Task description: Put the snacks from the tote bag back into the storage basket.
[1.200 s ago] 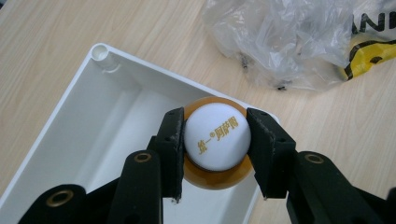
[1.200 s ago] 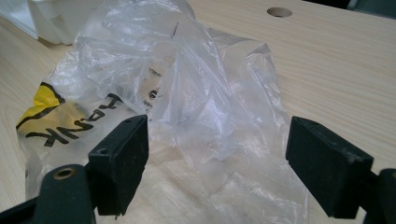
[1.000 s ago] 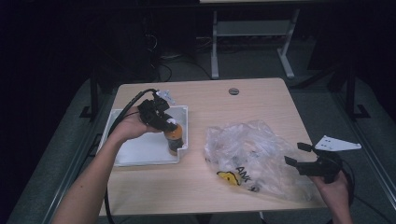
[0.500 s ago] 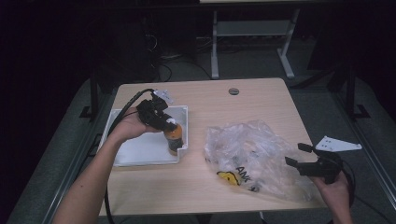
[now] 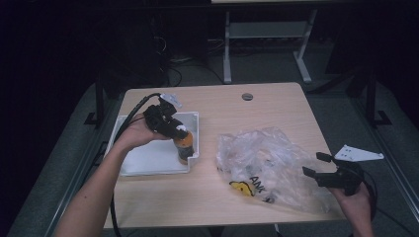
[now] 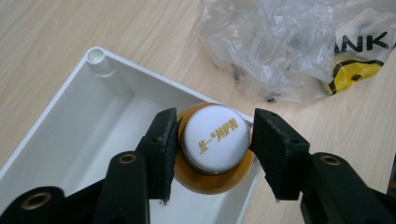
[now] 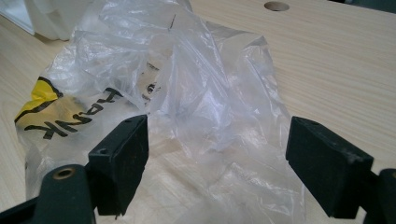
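Observation:
An amber bottle [image 5: 184, 145] with a white printed cap [image 6: 215, 137] stands upright in the near right corner of a white tray [image 5: 148, 158]. My left gripper [image 5: 175, 131] reaches down over it. Its jaws have just been opening and now flank the cap [image 6: 215, 121] with a thin gap at each side, so it is open. A crumpled clear plastic bag [image 5: 267, 158] with yellow and black print lies right of the tray. My right gripper [image 5: 316, 165] is at the bag's near right edge, open wide, with bag film [image 7: 187, 84] in front of its jaws [image 7: 217, 140].
The tray's floor [image 6: 93, 116] is bare apart from the bottle. A round cable hole [image 5: 247, 96] sits near the table's far edge. The table's right edge runs close to my right hand. Bare wood lies between tray and bag.

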Tool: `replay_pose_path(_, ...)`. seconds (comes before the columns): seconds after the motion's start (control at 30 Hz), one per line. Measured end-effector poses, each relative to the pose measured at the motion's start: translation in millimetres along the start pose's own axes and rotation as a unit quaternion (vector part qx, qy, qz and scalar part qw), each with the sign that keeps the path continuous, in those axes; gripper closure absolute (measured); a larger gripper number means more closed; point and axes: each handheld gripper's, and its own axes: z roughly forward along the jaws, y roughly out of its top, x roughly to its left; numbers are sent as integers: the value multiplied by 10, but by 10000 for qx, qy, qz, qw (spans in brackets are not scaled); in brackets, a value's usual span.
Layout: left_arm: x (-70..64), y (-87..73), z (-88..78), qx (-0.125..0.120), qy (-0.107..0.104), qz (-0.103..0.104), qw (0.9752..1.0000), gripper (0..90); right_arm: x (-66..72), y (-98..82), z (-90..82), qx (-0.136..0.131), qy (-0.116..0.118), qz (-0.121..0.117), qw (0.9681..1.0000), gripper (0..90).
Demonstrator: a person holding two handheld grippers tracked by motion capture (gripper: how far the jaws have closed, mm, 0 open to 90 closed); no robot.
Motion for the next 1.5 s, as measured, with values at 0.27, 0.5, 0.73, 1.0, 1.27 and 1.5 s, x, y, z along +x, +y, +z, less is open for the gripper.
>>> replay_pose_path(0.27,2,-2,-41,-128,-71,-100,9998,426,5,-1,-8,-1,-11,-16,10000,206)
replay_pose_path(0.5,17,-6,-66,-225,-99,-146,9996,392,0,-1,5,22,-18,-8,10000,205)
replay_pose_path(0.73,4,-21,-98,-308,-105,-264,9991,379,14,5,1,29,-27,-36,10000,205)
replay_pose_path(1.0,23,-117,-110,-367,-66,-332,9988,346,19,1,12,48,-34,-45,10000,204)
replay_pose_path(1.27,23,-197,-172,-424,-7,-325,9986,331,31,10,29,74,-57,-55,9999,202)
replay_pose_path(1.5,-3,-288,-237,-501,19,-323,9982,318,41,12,31,96,-72,-88,9999,200)
